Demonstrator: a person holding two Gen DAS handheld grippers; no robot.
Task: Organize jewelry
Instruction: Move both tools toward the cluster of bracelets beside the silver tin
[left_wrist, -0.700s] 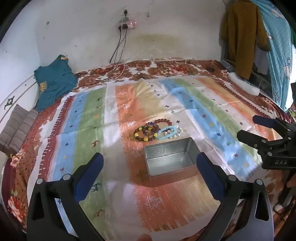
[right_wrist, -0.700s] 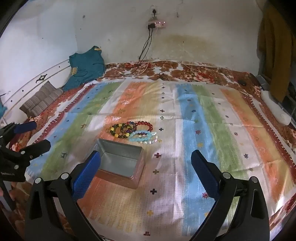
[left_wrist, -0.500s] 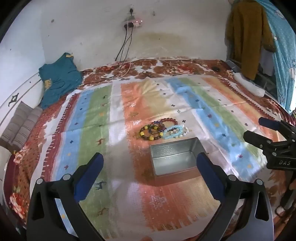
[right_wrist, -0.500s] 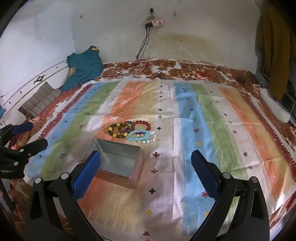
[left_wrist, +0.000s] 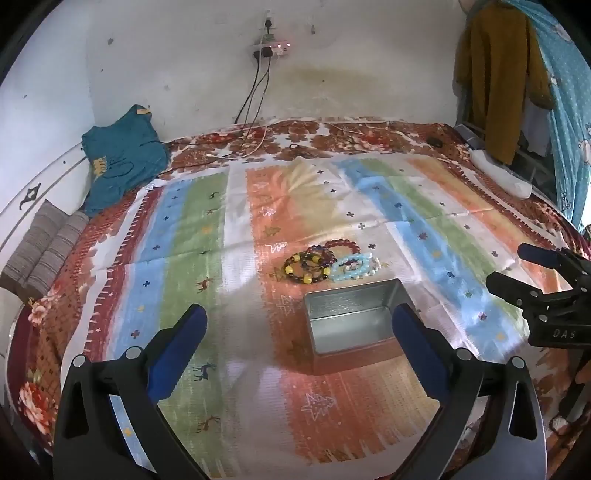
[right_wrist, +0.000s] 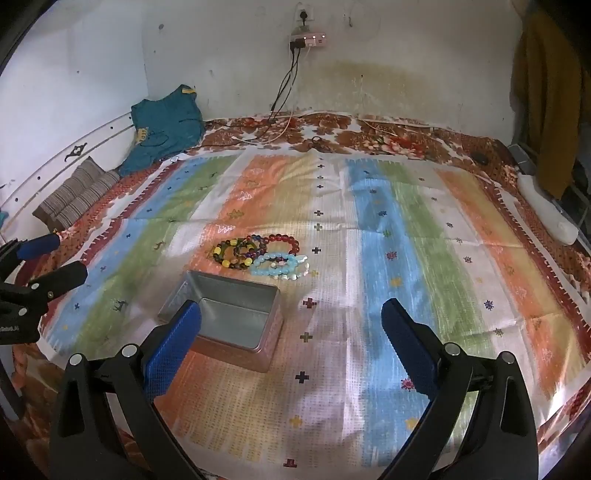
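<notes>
While both tools hang wide open and empty — left tool (left_wrist: 297, 332), right tool (right_wrist: 291, 328) — no bracelet is boxed. Next: pinch one from the bracelets (right_wrist: 260, 254), carry to the tin (right_wrist: 236, 317).

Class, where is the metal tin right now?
In both views, the metal tin sits open on the striped mat, just in front of the bead bracelets.

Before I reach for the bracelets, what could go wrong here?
1. The bracelets lie overlapping in one pile, so a pinch on one may drag its neighbours.
2. The tin sits close in front of the pile; the open right gripper could knock it going in.
3. The mat is thin and creased, so fingertips may snag it instead of beads.
</notes>
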